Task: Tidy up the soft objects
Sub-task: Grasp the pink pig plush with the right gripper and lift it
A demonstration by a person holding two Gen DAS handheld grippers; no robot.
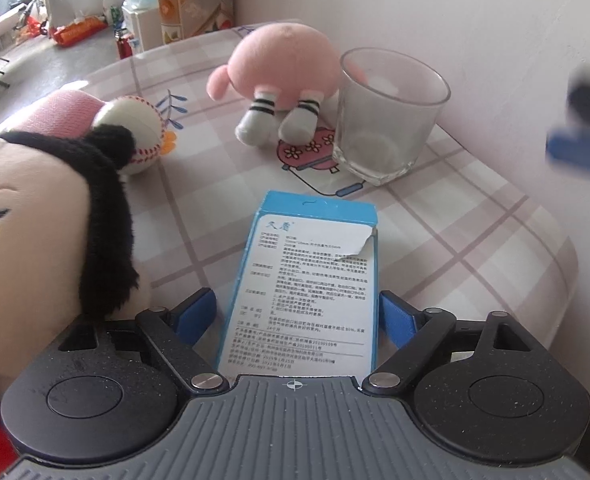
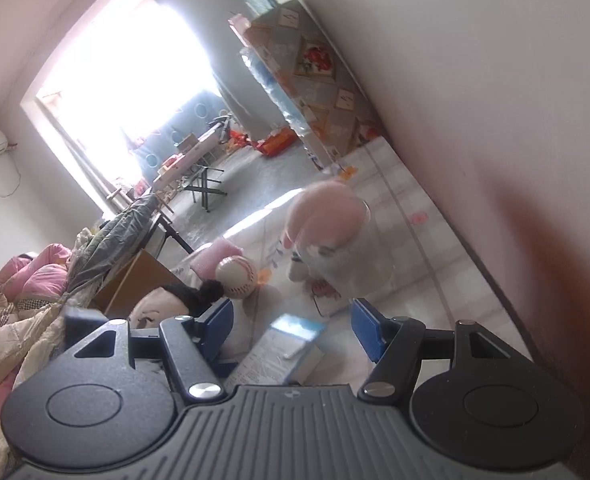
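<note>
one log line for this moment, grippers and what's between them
left gripper: open, straddles blue box, pads clear | right gripper: open, empty, raised | pink plush: untouched beside glass

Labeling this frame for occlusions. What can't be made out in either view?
- Blue box, left wrist view: near end hidden behind the left tool; print too small to read.
- Black-haired doll, left wrist view: cut off by the left edge.
- Pink plush, right wrist view: motion-blurred, merges with the glass.
- Right tool: jaws apart; the box beyond them is blurred.
</note>
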